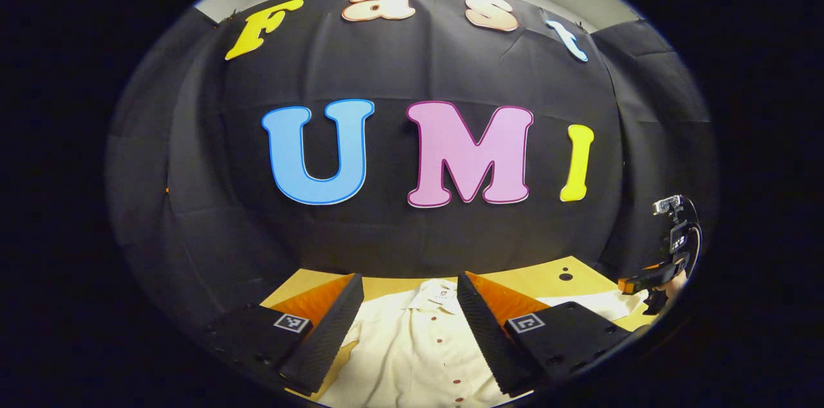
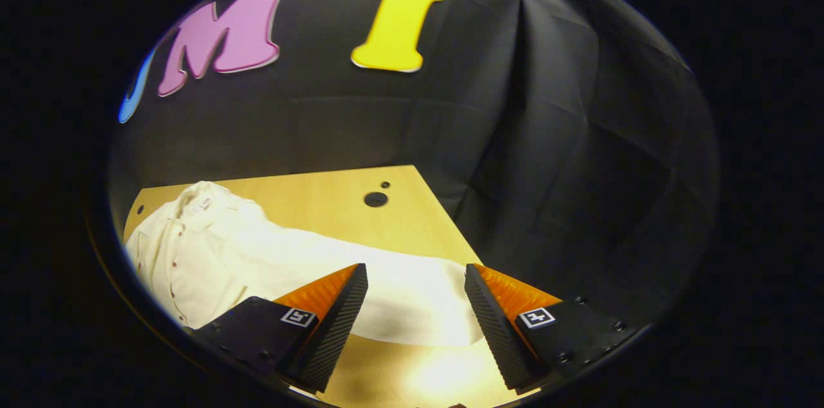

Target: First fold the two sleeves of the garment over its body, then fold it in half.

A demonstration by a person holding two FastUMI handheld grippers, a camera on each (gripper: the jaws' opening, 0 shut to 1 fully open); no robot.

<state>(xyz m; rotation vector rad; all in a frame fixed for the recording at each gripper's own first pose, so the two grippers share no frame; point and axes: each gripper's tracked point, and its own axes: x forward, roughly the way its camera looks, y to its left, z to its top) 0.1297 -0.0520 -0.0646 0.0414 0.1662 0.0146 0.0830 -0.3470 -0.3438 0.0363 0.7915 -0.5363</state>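
Cream button-front shirt lies flat on my wooden counter; its outstretched sleeve runs crosswise just ahead of my right tool, fingers apart; left tool gapes above the placket.

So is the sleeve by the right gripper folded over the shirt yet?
Not yet. The sleeve lies spread out flat on the table, away from the shirt body.
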